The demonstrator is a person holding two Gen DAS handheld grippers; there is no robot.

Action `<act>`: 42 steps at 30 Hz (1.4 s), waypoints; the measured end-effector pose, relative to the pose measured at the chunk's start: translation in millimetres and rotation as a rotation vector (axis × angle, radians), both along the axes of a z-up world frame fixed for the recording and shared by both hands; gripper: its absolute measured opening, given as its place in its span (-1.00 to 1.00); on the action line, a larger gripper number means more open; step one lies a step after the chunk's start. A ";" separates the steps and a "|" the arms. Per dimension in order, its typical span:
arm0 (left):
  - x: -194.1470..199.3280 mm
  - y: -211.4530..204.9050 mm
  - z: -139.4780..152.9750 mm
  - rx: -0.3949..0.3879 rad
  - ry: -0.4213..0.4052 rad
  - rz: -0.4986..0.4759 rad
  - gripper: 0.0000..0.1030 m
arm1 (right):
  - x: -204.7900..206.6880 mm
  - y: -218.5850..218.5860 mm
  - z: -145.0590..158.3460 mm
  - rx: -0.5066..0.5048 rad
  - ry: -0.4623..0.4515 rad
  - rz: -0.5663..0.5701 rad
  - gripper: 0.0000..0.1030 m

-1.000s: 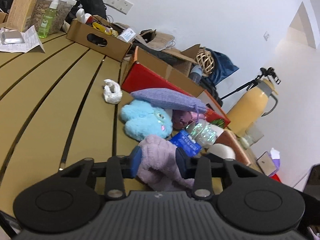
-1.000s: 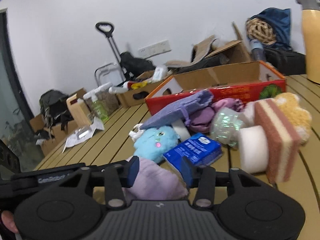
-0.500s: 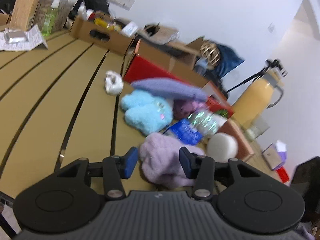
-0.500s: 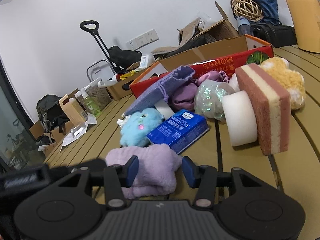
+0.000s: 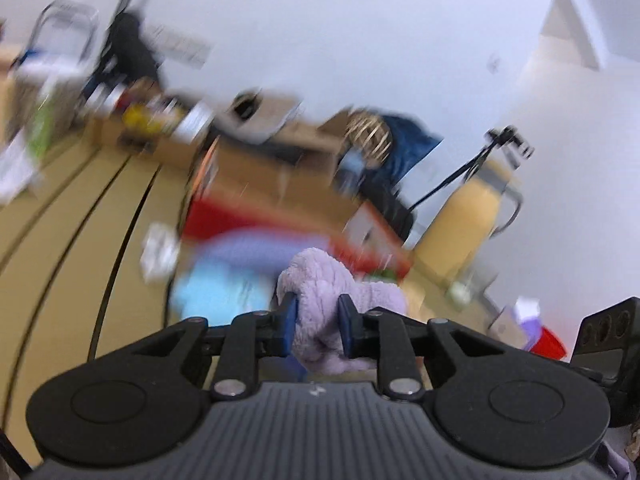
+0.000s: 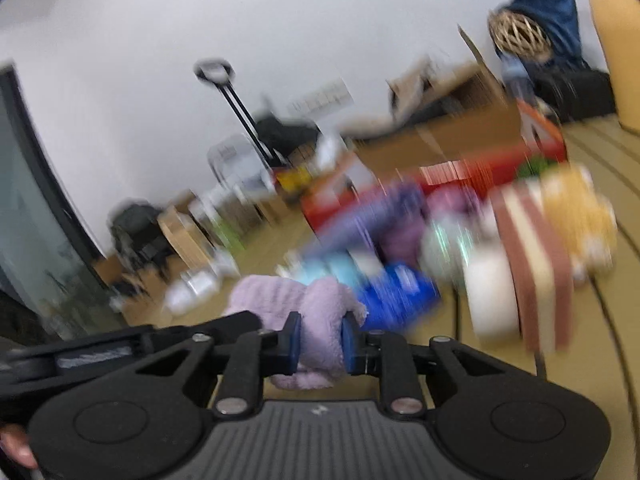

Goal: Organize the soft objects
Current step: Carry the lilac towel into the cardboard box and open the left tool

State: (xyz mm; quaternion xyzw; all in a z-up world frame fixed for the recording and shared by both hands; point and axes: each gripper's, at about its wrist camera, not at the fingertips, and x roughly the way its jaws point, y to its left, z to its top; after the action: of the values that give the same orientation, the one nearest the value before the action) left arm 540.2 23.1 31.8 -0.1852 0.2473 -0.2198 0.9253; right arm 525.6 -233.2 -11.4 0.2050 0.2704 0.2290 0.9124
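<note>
Both tools have just been closing and now squeeze the fluffy purple cloth (image 5: 320,312), which earlier lay loose between them: left tool (image 5: 316,326), right tool (image 6: 318,342). The cloth is lifted above the desk (image 5: 80,240). Only the right view shows the striped sponge (image 6: 536,264).

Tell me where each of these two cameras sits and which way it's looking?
Left wrist: rides the left gripper, facing along its fingers over the table; jaws just closed on the lilac cloth.
Right wrist: rides the right gripper, likewise clamped; a fingertip shows.
Shared: the cloth, red box.
</note>
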 end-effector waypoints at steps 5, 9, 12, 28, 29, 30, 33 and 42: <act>112.3 -18.7 57.9 0.015 0.000 -0.007 -0.56 | 88.3 -20.9 66.8 0.015 -0.056 -0.014 -0.63; 218.9 -32.4 58.1 0.050 0.088 0.013 -0.56 | 202.4 -21.2 87.1 -0.037 0.009 -0.021 -0.63; 296.3 -37.9 34.4 0.130 0.167 0.054 -0.54 | 289.2 -13.2 76.2 -0.092 0.098 -0.040 -0.63; 353.0 -46.5 -22.3 0.316 0.217 0.188 -0.27 | 439.4 12.0 -49.3 -0.187 0.354 -0.044 -0.04; 349.7 -46.4 -16.3 0.321 0.215 0.190 -0.23 | 436.8 11.1 -45.5 -0.199 0.344 -0.047 -0.03; 344.3 -45.8 -7.0 0.328 0.210 0.181 -0.22 | 433.7 10.2 -39.4 -0.210 0.339 -0.052 -0.03; 313.3 -41.4 33.5 0.347 0.149 0.175 -0.12 | 412.6 -1.9 -4.1 -0.209 0.296 -0.079 -0.01; 187.5 -19.6 128.7 0.401 0.069 0.213 0.27 | 287.0 -60.7 132.7 -0.266 0.152 -0.147 0.30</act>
State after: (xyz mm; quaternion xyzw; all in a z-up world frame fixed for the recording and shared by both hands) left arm 727.7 3.5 160.5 -0.0299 0.2964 -0.0609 0.9527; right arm 812.6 -293.9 121.3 0.1184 0.3507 0.1075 0.9228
